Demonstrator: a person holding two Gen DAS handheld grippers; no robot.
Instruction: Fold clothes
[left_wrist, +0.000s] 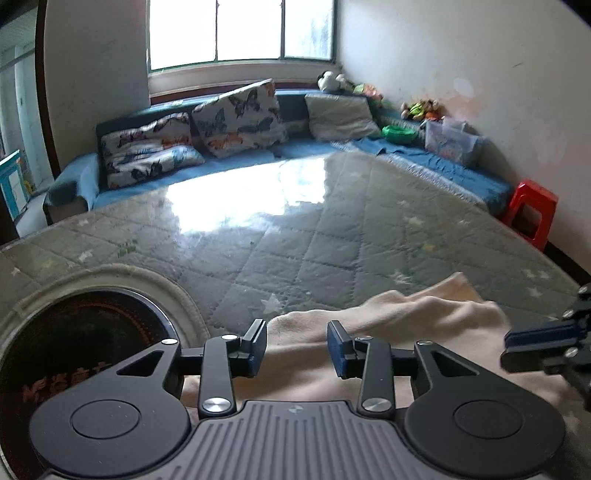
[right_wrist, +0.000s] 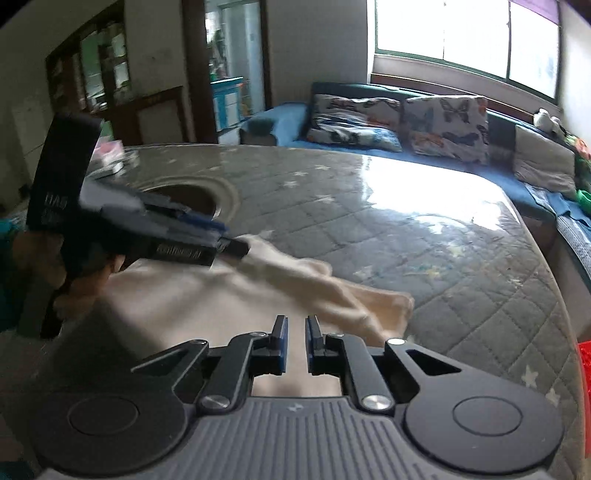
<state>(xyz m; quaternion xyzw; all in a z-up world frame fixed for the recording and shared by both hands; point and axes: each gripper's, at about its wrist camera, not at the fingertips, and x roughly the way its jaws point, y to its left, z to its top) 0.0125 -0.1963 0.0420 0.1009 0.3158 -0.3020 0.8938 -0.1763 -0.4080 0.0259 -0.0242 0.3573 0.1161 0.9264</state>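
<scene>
Early stage: cream garment (left_wrist: 388, 332) lies rumpled on desk (left_wrist: 295, 240), unfolded; left hand-held gripper (left_wrist: 297, 349) and right hand-held gripper (right_wrist: 296, 343) both open, empty.

The left hand-held gripper (left_wrist: 297, 349) is matte black, with blue pads (left_wrist: 338, 354) on its two fingers, silver screw heads at the linkage pivots, round black discs at both sides and a ribbed grey plate behind. The right hand-held gripper (right_wrist: 296, 345) is built alike. A bare-skinned hand (right_wrist: 79, 286) beside a teal sleeve (right_wrist: 11, 284) grips the left handle.
</scene>
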